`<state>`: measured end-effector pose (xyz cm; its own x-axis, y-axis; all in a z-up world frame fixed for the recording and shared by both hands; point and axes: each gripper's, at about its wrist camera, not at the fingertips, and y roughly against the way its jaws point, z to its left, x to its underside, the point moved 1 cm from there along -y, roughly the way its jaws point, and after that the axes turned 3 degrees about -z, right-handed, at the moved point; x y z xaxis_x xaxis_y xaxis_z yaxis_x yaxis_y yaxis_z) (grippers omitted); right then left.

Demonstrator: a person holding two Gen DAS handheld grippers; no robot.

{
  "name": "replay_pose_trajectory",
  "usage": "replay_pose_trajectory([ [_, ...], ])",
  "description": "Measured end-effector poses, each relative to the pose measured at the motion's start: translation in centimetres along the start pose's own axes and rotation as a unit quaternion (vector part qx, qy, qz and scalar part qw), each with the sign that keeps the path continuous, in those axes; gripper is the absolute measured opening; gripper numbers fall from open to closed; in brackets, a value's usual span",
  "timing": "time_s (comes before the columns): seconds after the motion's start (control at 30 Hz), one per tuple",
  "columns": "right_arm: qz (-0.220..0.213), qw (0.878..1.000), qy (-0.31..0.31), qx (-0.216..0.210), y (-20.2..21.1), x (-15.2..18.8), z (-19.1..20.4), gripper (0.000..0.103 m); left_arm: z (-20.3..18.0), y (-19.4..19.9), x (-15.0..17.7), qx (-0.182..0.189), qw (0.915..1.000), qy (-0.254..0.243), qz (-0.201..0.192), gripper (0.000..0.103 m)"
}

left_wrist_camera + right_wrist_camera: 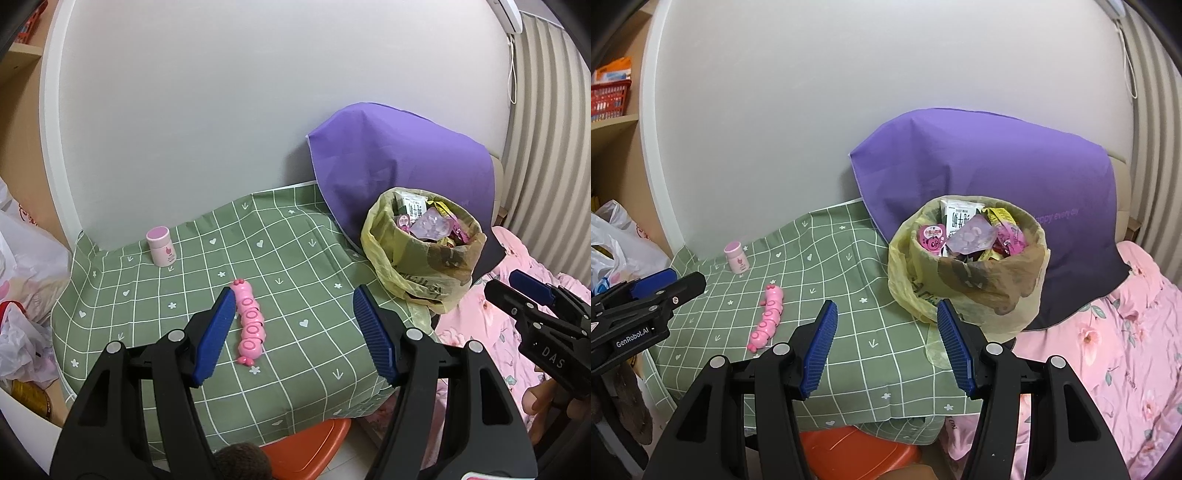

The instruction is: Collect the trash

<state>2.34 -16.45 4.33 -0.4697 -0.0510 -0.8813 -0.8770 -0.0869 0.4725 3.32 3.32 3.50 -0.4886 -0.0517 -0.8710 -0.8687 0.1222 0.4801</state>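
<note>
A bin lined with a yellow bag [424, 254] [971, 280] stands at the right end of the green checked tablecloth [207, 280] [849, 295], filled to the brim with wrappers and packets. My left gripper [295, 332] hovers open over the cloth, nothing between its blue pads; a pink caterpillar toy [249, 321] [767, 319] lies just beyond its left pad. My right gripper [886, 347] is open and holds nothing, with the bin just beyond its right pad. Each gripper shows at the edge of the other's view: left gripper [646, 291], right gripper [532, 295].
A small pink-capped jar [161, 246] [736, 257] stands at the cloth's far left. A purple cushion [399, 162] [997, 177] leans on the wall behind the bin. Pink floral bedding [1108, 350] lies right, an orange stool [306, 446] below the table, plastic bags [26, 258] left.
</note>
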Motion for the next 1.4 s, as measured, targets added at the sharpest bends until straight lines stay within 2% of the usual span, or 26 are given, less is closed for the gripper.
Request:
replay_pose_trajectory([
  [1.4,-0.009,1.0,0.002,0.003,0.85,-0.33,-0.08,0.053,-0.97,0.56,0.38,0.012,0.9999,0.002,-0.003,0.063],
])
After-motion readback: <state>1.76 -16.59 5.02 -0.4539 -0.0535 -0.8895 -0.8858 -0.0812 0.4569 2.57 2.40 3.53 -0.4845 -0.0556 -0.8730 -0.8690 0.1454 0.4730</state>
